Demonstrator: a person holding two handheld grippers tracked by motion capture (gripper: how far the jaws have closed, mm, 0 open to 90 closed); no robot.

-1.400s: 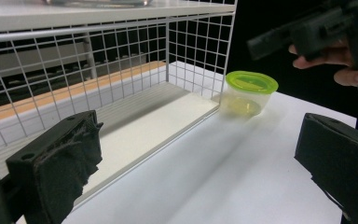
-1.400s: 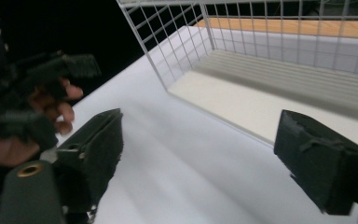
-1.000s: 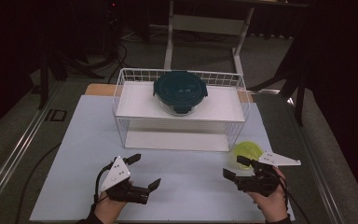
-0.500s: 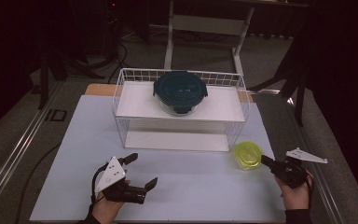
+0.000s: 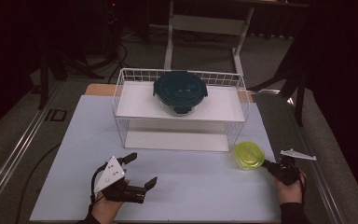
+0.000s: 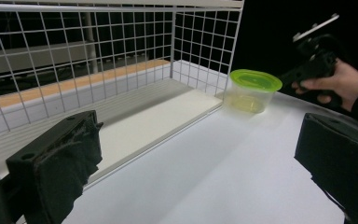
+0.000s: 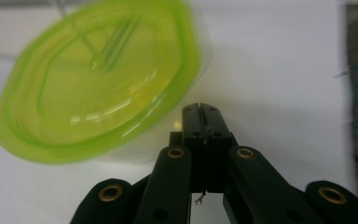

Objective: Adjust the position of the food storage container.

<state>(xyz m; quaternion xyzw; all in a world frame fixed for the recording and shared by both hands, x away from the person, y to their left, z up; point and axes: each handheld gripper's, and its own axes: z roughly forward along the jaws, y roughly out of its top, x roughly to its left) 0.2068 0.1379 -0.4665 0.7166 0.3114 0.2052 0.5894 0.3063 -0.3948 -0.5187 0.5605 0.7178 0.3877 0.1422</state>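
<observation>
A small clear container with a lime-green lid stands on the white table mat, just right of the wire rack's front corner. My right gripper lies low at the container's right, its jaws shut together with nothing between them, tips close to the container's rim. That same gripper appears in a hand beyond the container in the left gripper view. My left gripper rests near the front left of the mat, open and empty, pointing toward the rack.
A white wire rack stands at the back of the white mat. A round glass container with a dark teal lid sits on its top shelf. The rack's lower shelf is bare. The table's right edge runs close to the right hand.
The right gripper has drawn back to the right from the green-lidded container and sunk lower; its jaws, open a second ago, are now shut. The container and the left gripper stayed put.
</observation>
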